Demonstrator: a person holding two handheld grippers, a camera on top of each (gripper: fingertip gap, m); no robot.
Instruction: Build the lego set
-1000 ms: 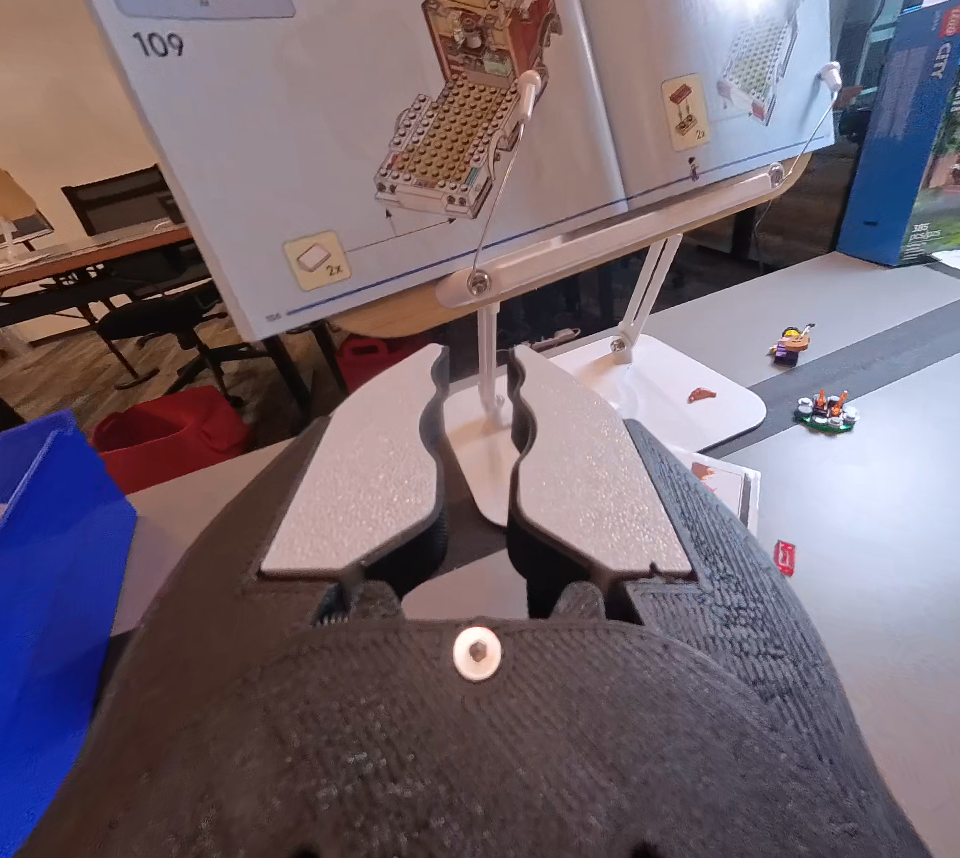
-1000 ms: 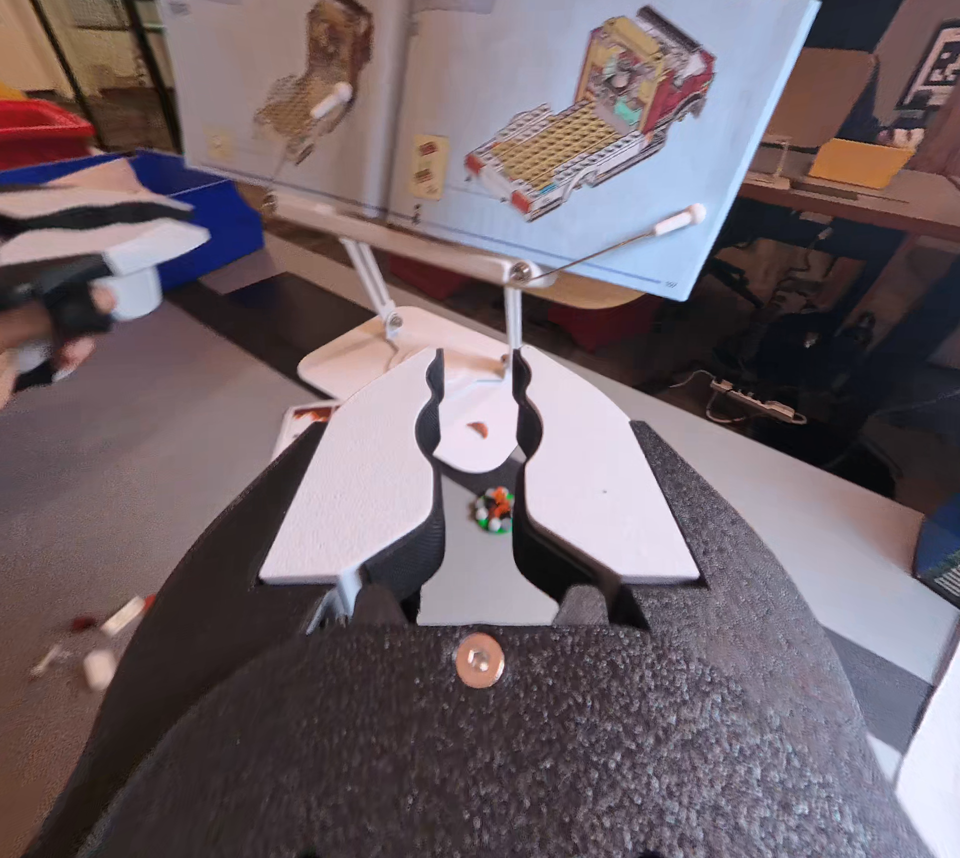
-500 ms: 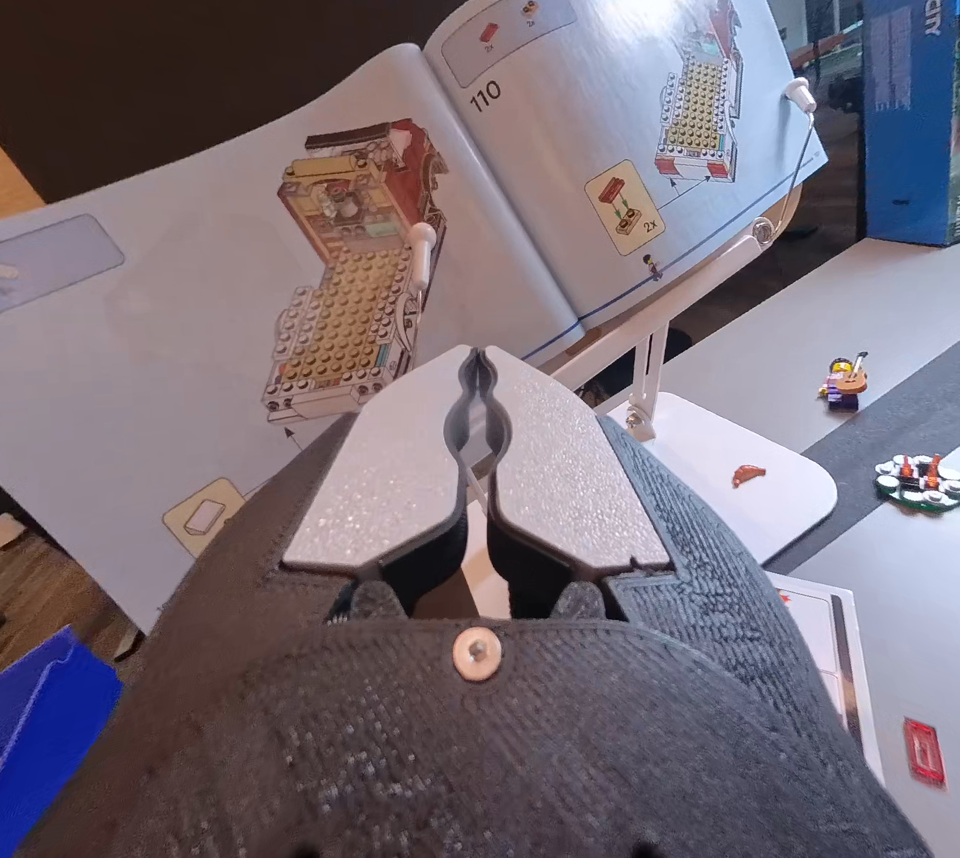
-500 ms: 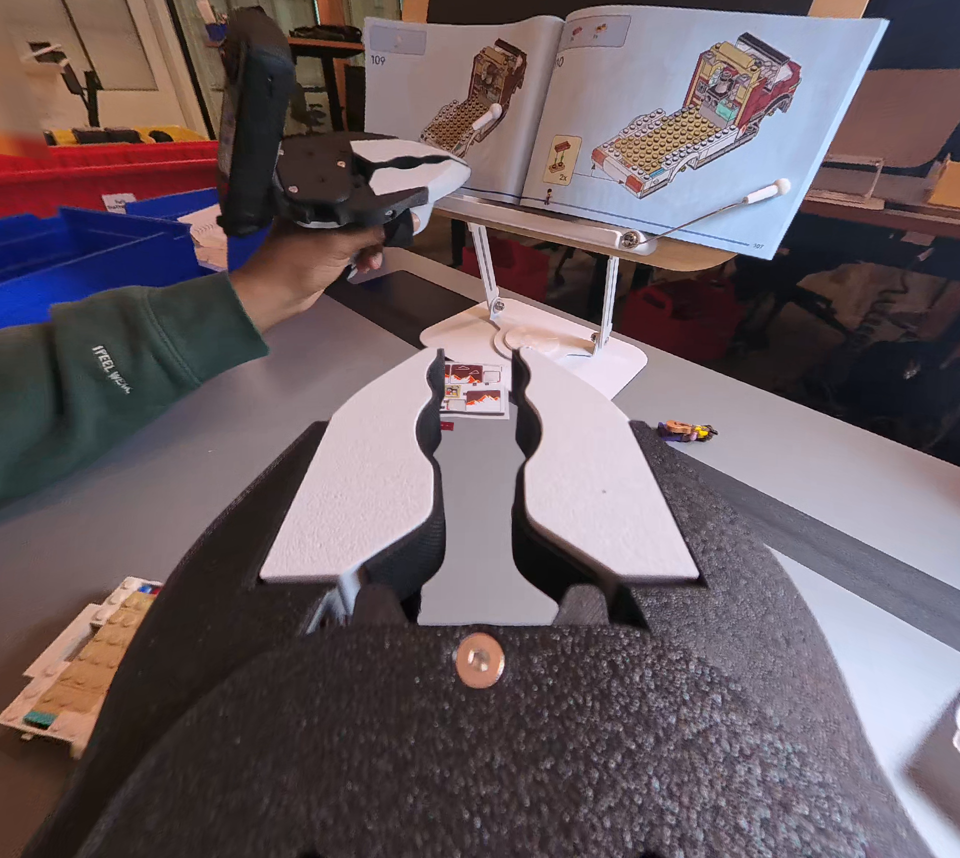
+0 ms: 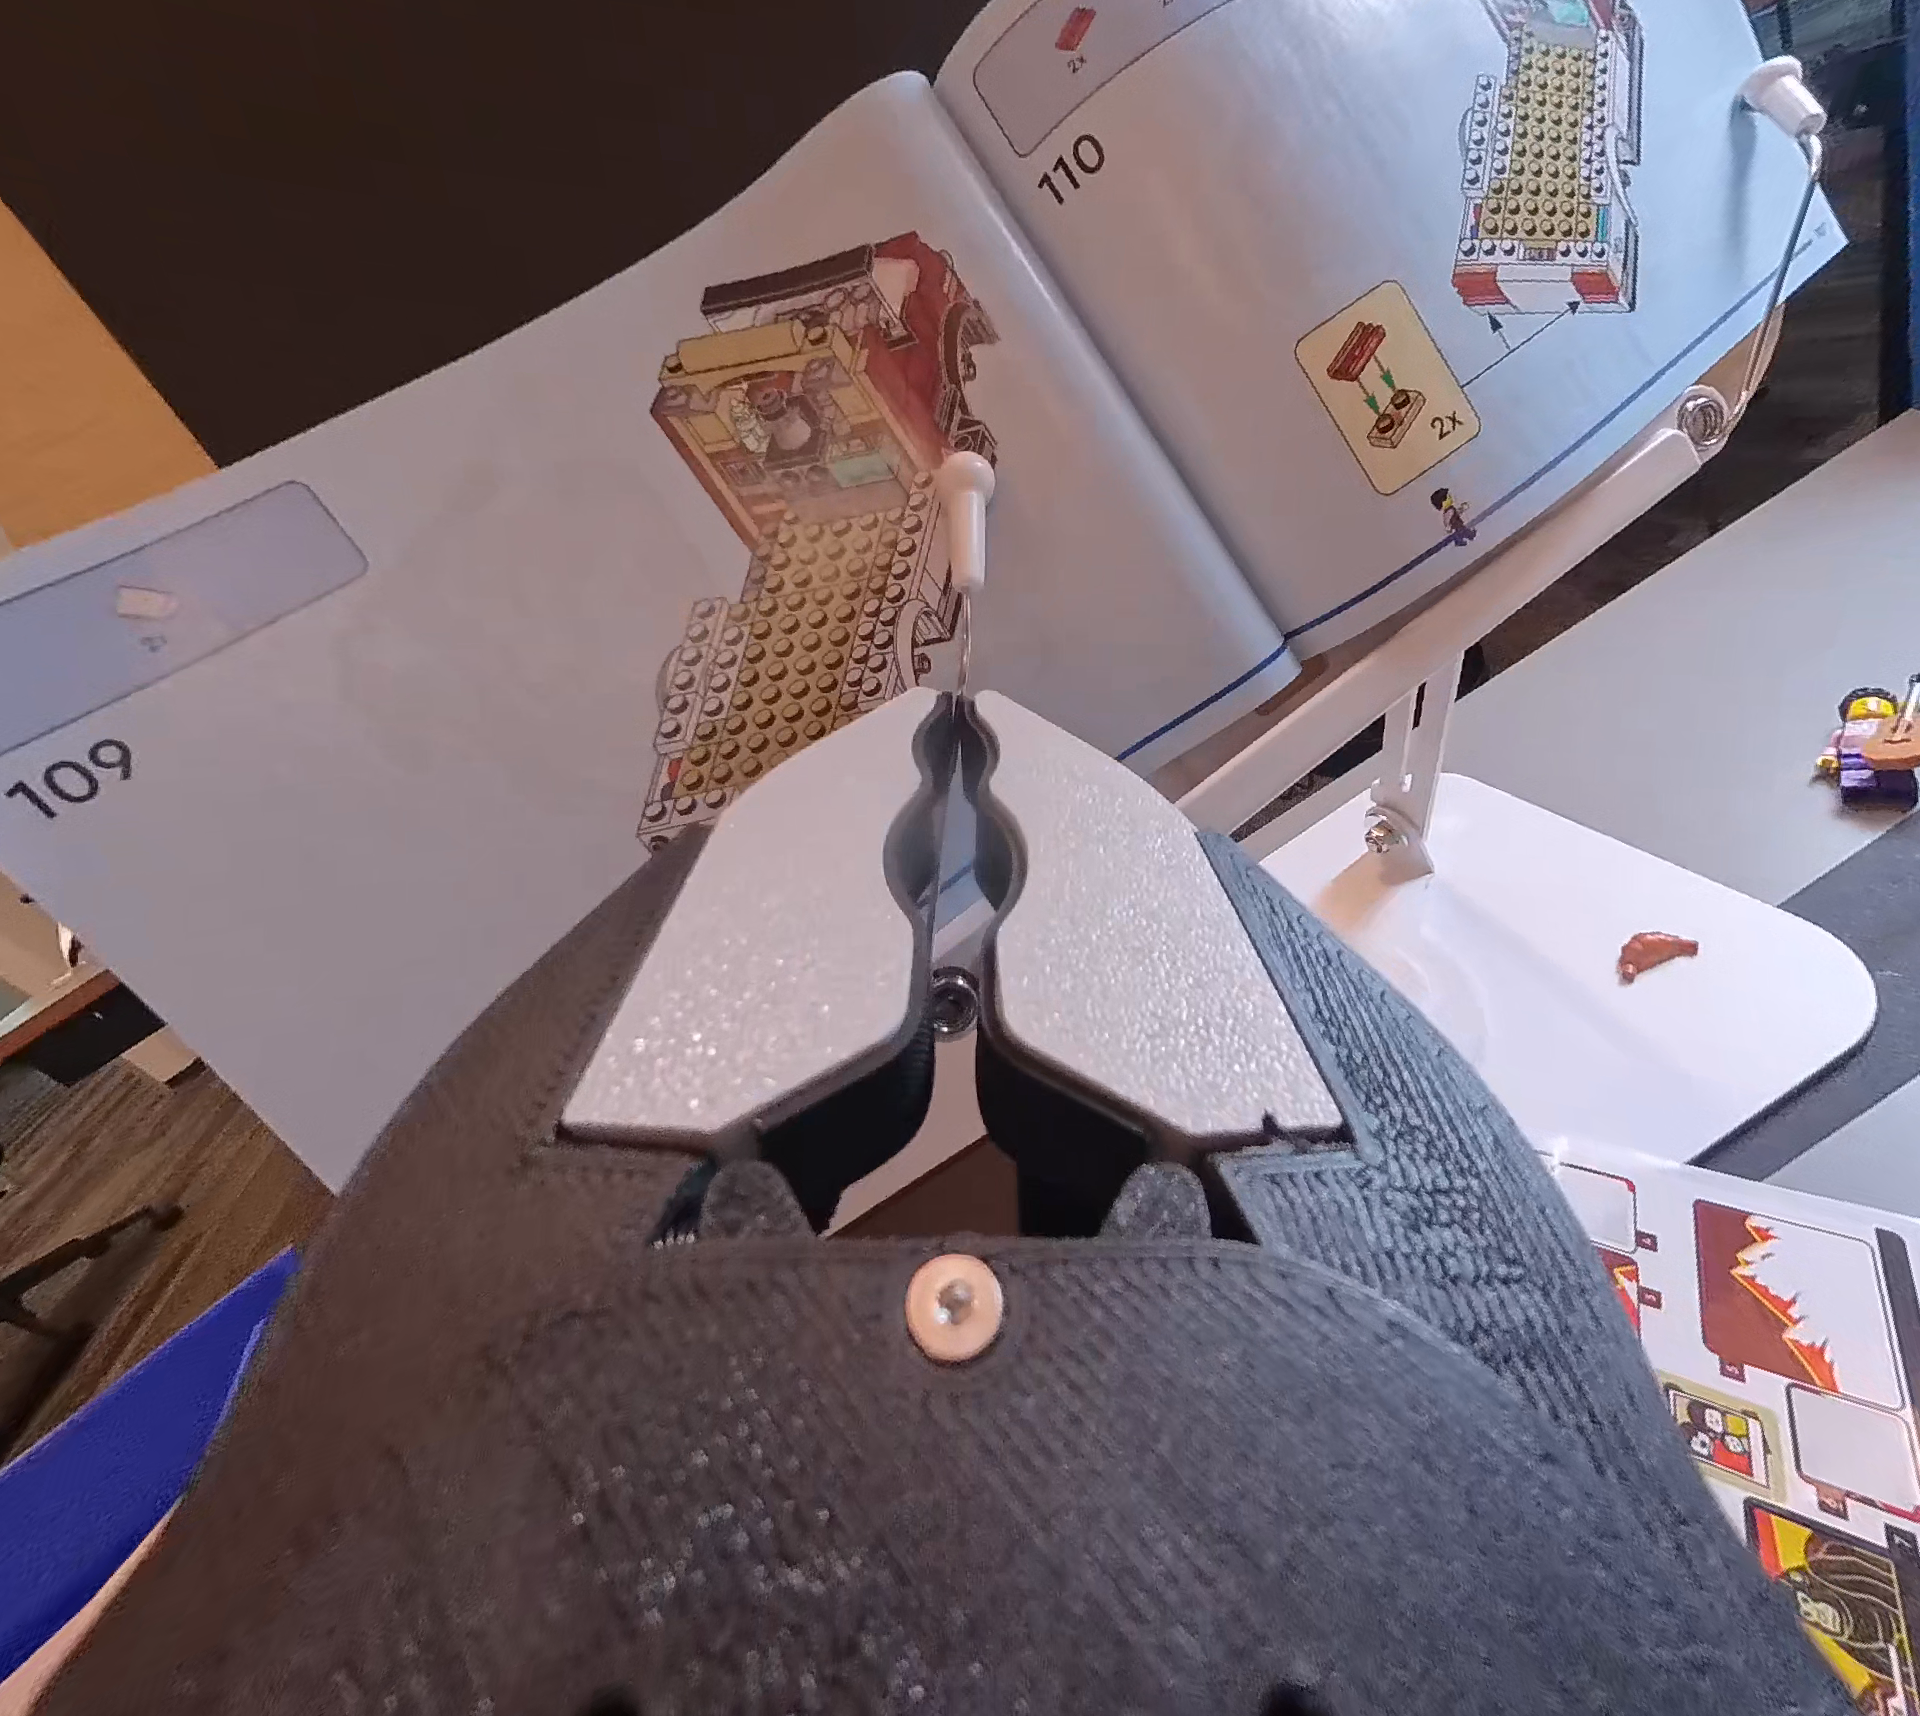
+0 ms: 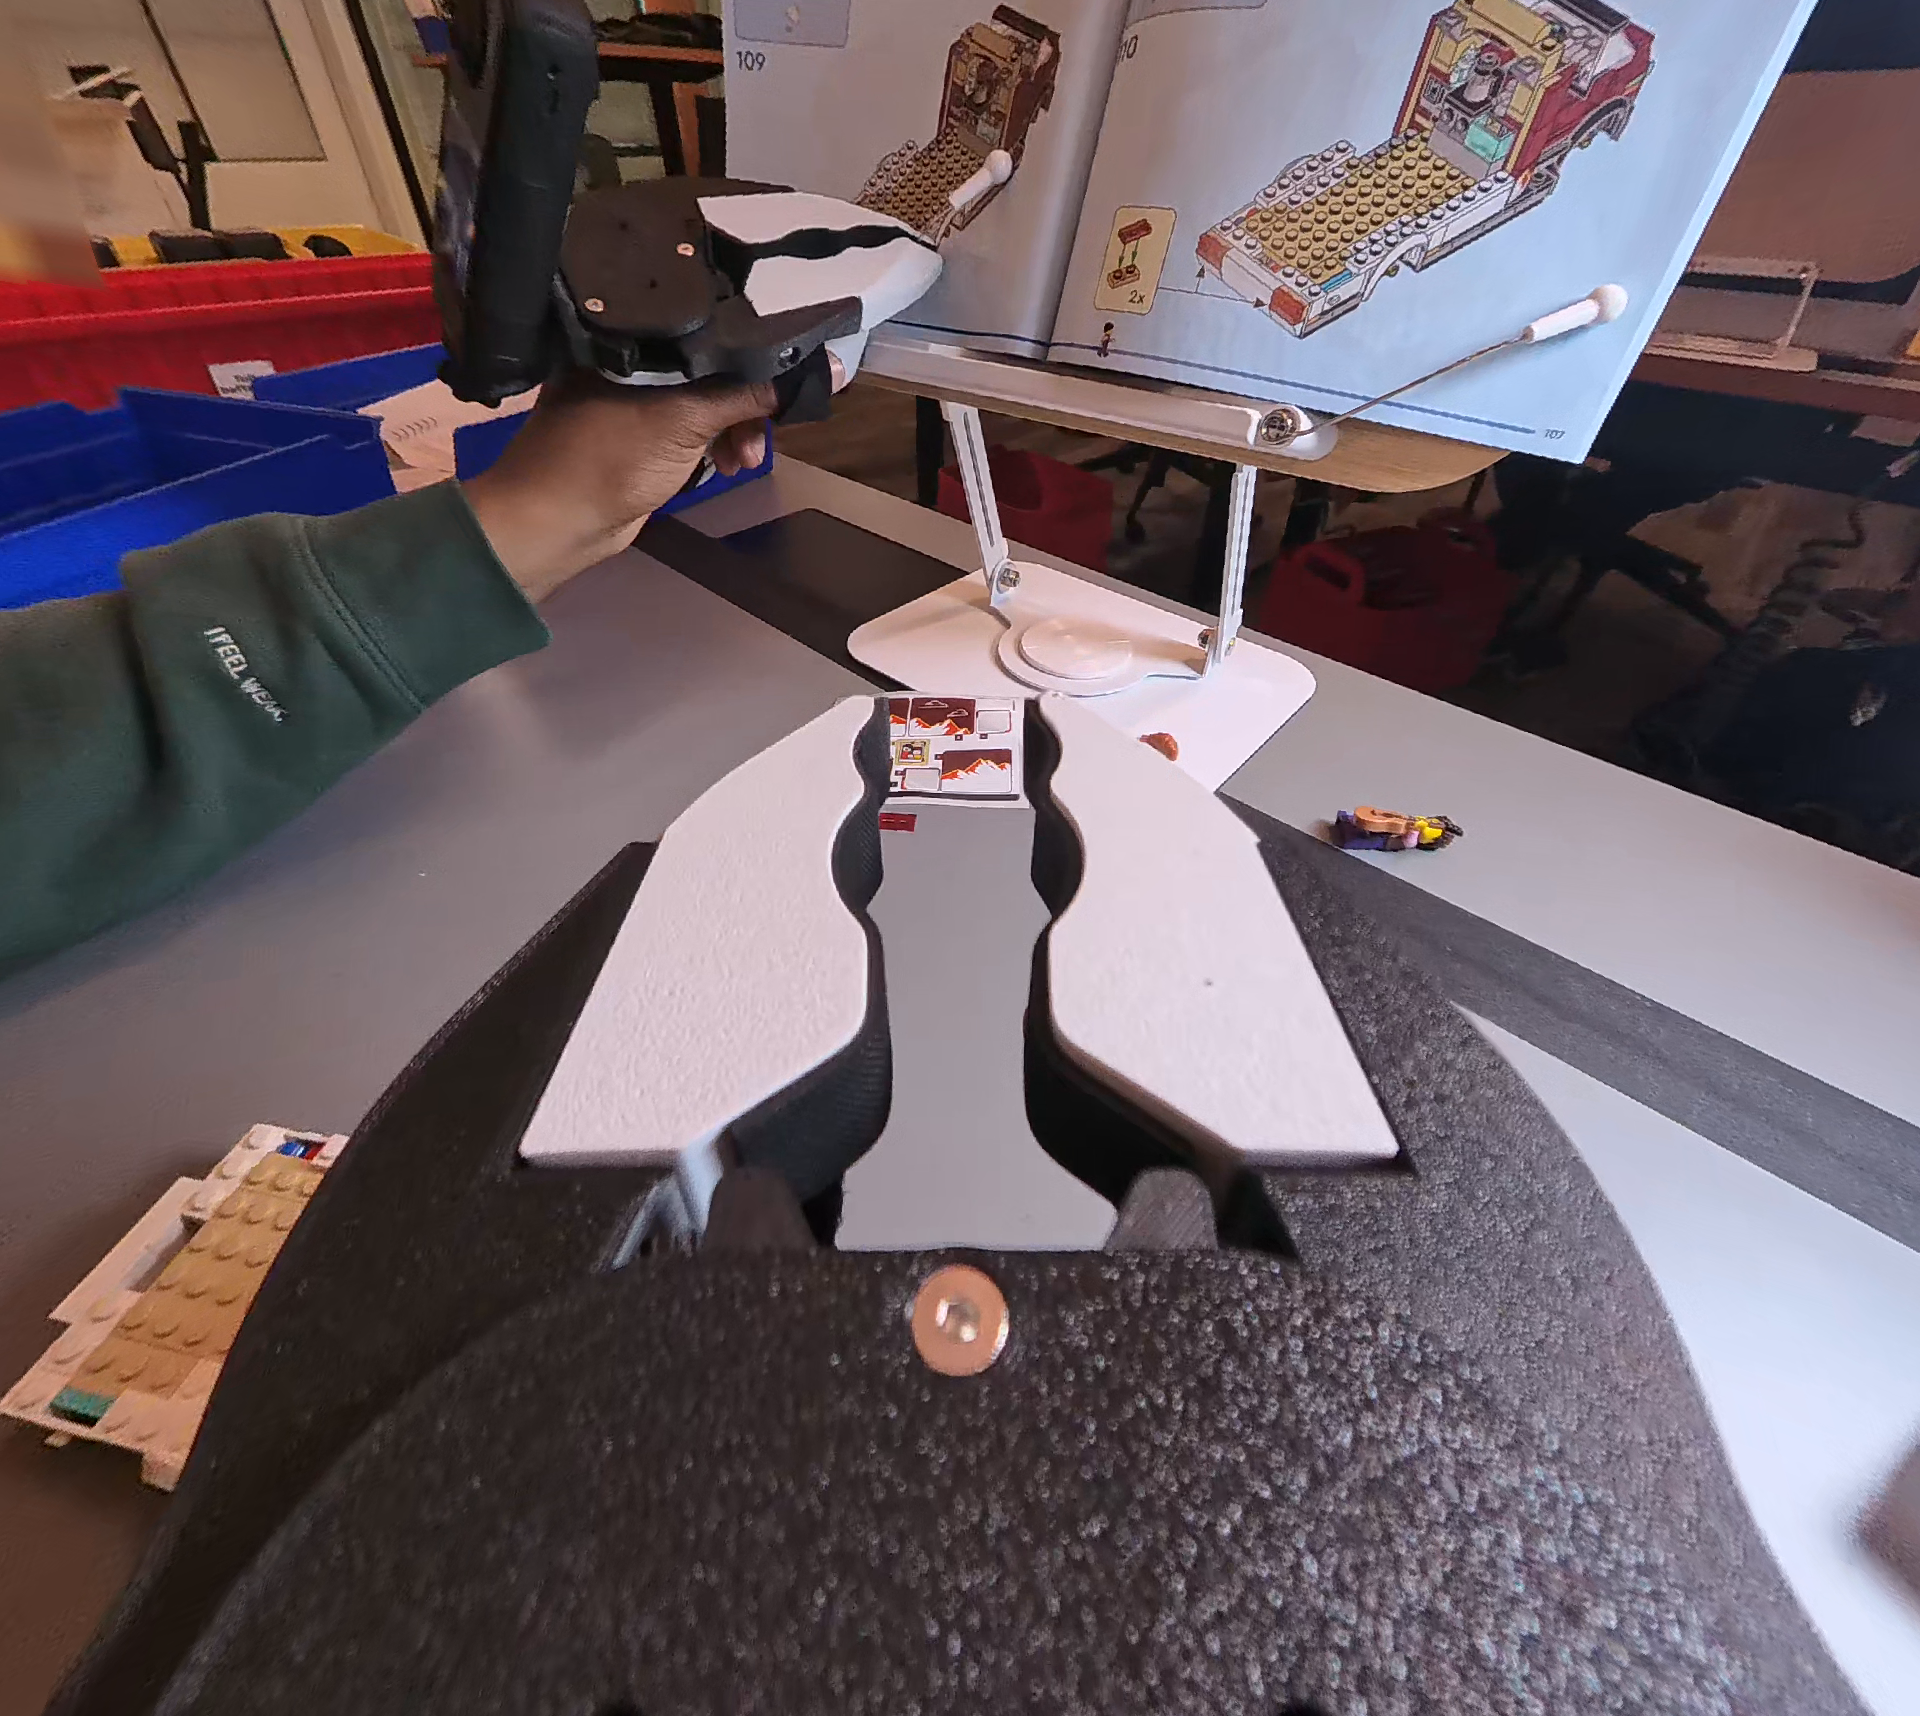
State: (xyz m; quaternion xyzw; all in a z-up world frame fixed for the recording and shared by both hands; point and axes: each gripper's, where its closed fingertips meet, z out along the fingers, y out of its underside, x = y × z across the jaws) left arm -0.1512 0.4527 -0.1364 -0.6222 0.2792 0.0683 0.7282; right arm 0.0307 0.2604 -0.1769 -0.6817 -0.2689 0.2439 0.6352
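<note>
The grey surface (image 6: 520,835) runs wide under me, and at its far side the white stand (image 6: 1091,658) props the instruction booklet (image 6: 1351,139) open at 2 pages. My left hand-held gripper (image 5: 958,716) is up at the left page, its jaws pinched narrow around the thin wire page holder (image 5: 964,586), whose white tip sits on the page just beyond my fingertips. That wire runs straight away from the left hand-held gripper, along my fingers' line, so I judge the next move is swinging it off the page to turn it. My right hand-held gripper (image 6: 956,710) hangs back over the surface, jaws wide and empty, well short of the booklet; the left is clearly nearer. The half-built lego base (image 6: 156,1292) lies at the near left. Small stuff: sticker sheet (image 6: 956,752), minifigure (image 6: 1397,830).
</note>
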